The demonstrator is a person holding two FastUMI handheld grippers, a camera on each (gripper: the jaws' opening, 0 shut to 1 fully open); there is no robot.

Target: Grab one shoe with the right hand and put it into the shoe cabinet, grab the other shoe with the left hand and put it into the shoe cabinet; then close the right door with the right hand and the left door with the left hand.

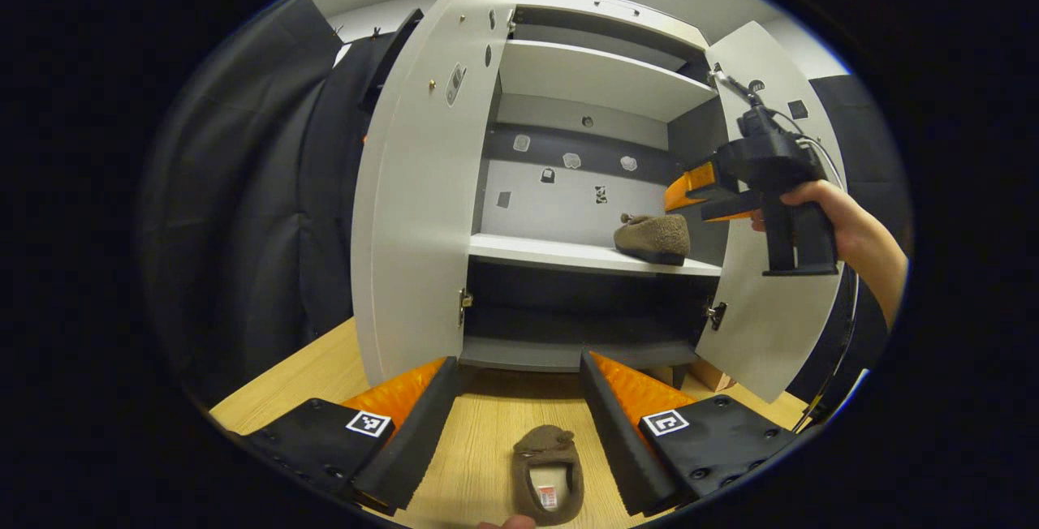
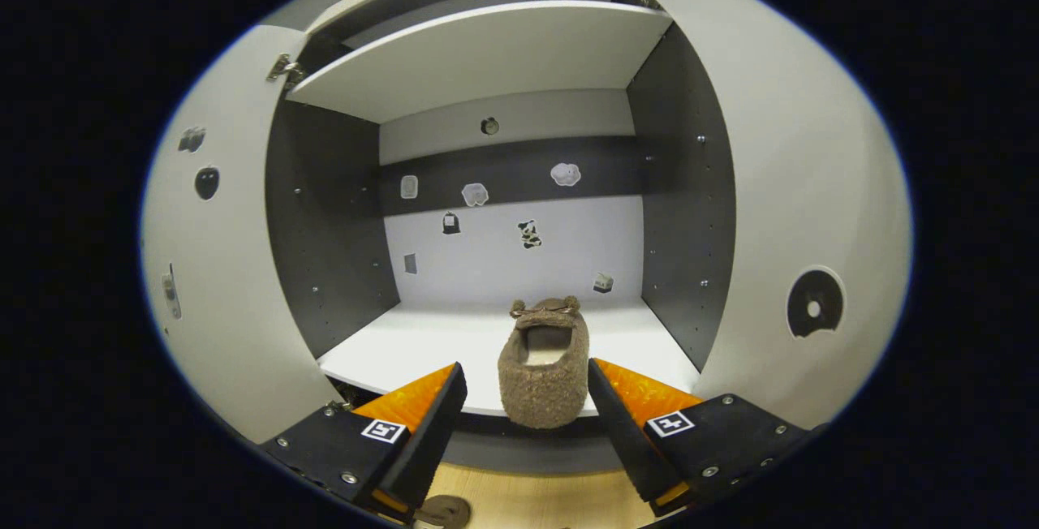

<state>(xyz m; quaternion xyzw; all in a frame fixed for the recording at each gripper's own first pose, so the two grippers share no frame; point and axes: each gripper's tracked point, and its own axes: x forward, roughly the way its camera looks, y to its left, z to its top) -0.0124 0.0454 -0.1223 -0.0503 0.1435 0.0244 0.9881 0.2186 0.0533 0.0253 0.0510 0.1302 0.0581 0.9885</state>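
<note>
One fuzzy brown slipper (image 2: 544,367) is seen on the middle shelf (image 2: 422,350) of the shoe cabinet (image 1: 584,75), its heel hanging over the edge. The right gripper (image 2: 528,432) is held wide apart around it, not touching. The other slipper (image 1: 548,472) lies on the wooden floor (image 1: 479,432) between the parted fingers of the left gripper (image 1: 519,432), its heel cut off. Both doors are open.

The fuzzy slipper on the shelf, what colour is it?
Brown fuzzy slipper, best in the right gripper view.
</note>
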